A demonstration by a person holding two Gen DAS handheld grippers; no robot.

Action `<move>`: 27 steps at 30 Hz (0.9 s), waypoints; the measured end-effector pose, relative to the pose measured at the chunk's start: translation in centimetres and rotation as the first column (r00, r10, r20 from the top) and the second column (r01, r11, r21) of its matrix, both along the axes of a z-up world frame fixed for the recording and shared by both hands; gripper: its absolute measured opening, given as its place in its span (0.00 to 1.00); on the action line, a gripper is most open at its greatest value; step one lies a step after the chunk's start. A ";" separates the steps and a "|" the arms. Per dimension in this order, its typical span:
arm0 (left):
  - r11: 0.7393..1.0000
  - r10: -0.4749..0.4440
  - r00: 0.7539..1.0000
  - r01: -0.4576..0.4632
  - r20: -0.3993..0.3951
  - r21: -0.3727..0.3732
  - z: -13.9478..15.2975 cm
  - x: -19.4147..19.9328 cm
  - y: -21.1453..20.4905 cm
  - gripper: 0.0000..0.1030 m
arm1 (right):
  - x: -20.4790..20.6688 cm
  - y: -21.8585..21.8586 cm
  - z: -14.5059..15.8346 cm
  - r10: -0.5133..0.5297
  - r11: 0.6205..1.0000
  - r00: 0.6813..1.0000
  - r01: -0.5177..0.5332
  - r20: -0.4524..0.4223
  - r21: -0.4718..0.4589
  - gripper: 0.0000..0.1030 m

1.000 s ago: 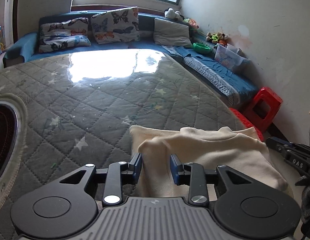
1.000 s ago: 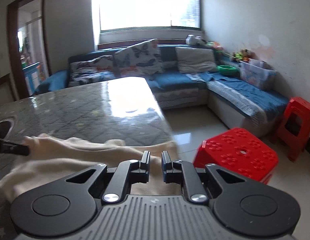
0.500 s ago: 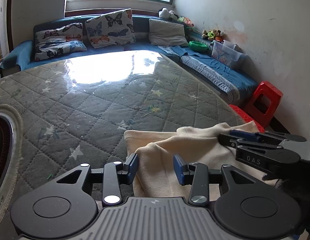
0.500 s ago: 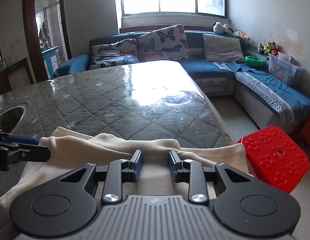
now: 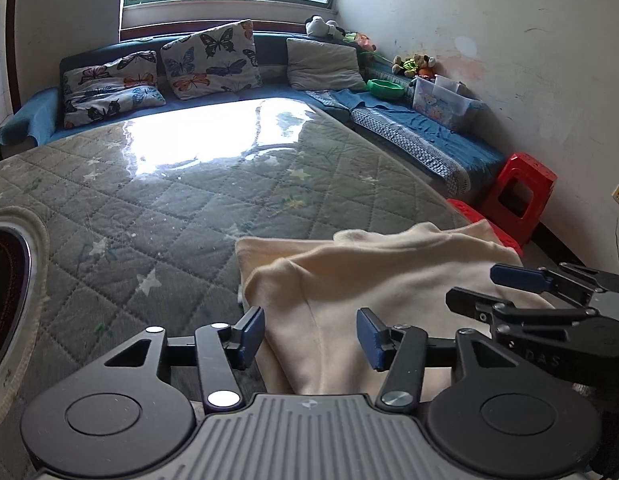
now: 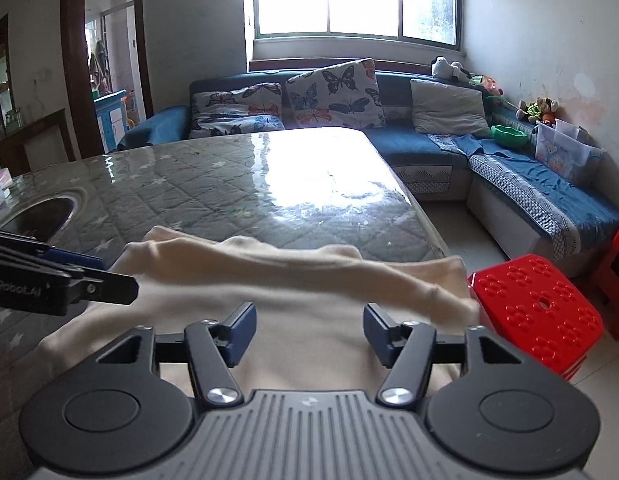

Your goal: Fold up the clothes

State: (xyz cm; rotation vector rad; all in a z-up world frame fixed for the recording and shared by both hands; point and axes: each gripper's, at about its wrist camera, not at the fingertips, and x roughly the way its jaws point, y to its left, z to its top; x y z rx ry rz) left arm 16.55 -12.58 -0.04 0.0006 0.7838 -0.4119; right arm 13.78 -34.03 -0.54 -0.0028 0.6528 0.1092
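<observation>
Two grippers, both with jaws spread wide and nothing between the pads. Cream garment [image 5: 373, 280] lies partly folded at the near right corner of the table [image 5: 169, 200], right end hanging over the edge above the red stool [image 6: 537, 300].

Key relation: in the left wrist view the cloth sits at 12 to 1 o'clock from the left gripper [image 5: 311, 338], its near left edge running between the blue pads toward the camera. In the right wrist view the cloth fills 12 o'clock ahead of the right gripper [image 6: 309, 334], with a rolled fold ridge lying across from 10 to 2 o'clock. Long axis runs left-right, across both grippers. Each gripper is over its own end; neither clearly nearer. Whether the pads touch fabric I cannot tell.

Against a second ago: right jaws were nearly pressed together, now spread; left jaws have widened too. Right gripper, then barely in at the 3 o'clock rim of the left view, now reaches over the cloth there. Fold ridge sits about where it did.
</observation>
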 end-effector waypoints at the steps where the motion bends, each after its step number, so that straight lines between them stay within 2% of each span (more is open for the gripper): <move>1: 1.000 -0.002 1.000 0.002 0.001 -0.002 0.0 -0.4 0.0 0.57 | -0.5 0.0 0.1 -0.001 1.000 1.000 0.001 0.002 0.002 0.65; 4: 1.000 -0.007 1.000 0.007 0.006 -0.004 0.1 -1.6 0.0 0.60 | -2.3 0.2 0.3 -0.007 1.000 1.000 0.007 0.014 -0.003 0.73; 7: 1.000 -0.017 1.000 0.017 0.015 -0.003 0.2 -2.9 0.1 0.66 | -4.0 0.5 0.4 -0.011 1.000 1.000 0.011 0.022 -0.017 0.76; 8: 1.000 -0.022 1.000 0.022 0.021 -0.001 0.2 -3.3 0.1 0.69 | -4.4 0.6 0.4 -0.012 1.000 1.000 0.012 0.021 -0.020 0.81; 14: 0.999 -0.036 0.998 0.035 0.058 0.015 0.3 -5.8 0.1 0.83 | -6.5 1.4 0.3 -0.027 0.999 1.000 0.027 0.015 -0.036 0.90; 19: 0.999 -0.033 0.997 0.031 0.072 0.030 0.2 -7.1 0.3 0.89 | -7.8 1.9 0.0 -0.063 0.997 0.998 0.063 0.016 -0.049 0.97; 27: 1.000 -0.018 0.998 0.017 0.061 0.024 -0.1 -8.6 0.2 0.96 | -9.1 2.2 -0.2 -0.106 0.992 0.994 0.107 0.012 -0.061 1.00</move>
